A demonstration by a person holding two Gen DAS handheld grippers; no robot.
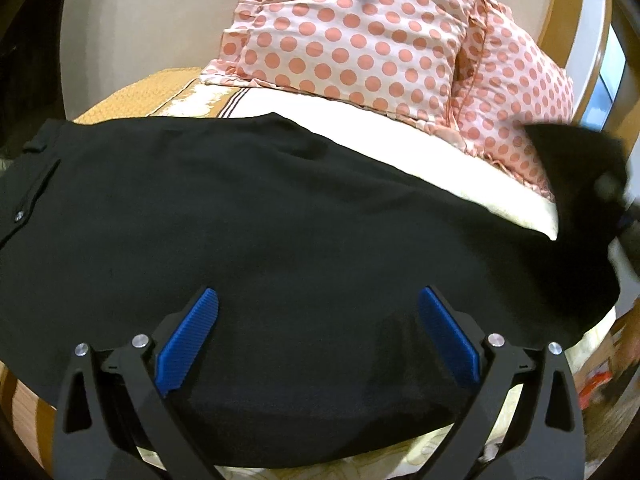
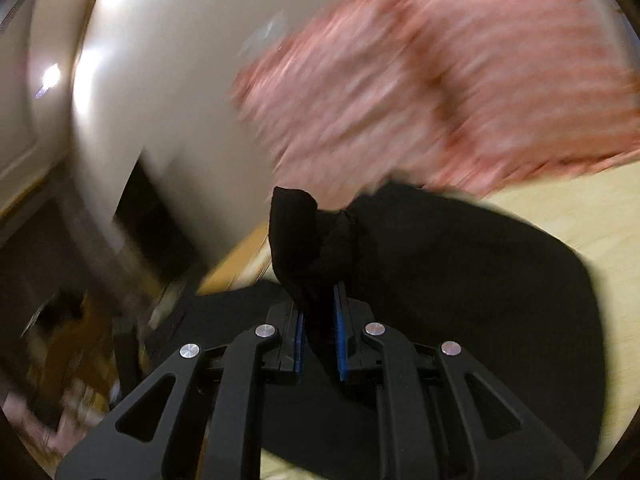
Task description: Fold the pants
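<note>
Black pants (image 1: 256, 208) spread across the bed (image 1: 400, 120), near the polka-dot pillows (image 1: 360, 32).
Left claw (image 1: 318, 304) hovers released above them; right claw (image 2: 319, 300) is clenched on a bunched pants end.

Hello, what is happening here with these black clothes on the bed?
A person with two handheld grippers is folding black pants on a bed. The right gripper is shut on a bunch of the fabric and lifts it. The left gripper is open above the pants, holding nothing. Polka-dot pillows lie behind.
</note>
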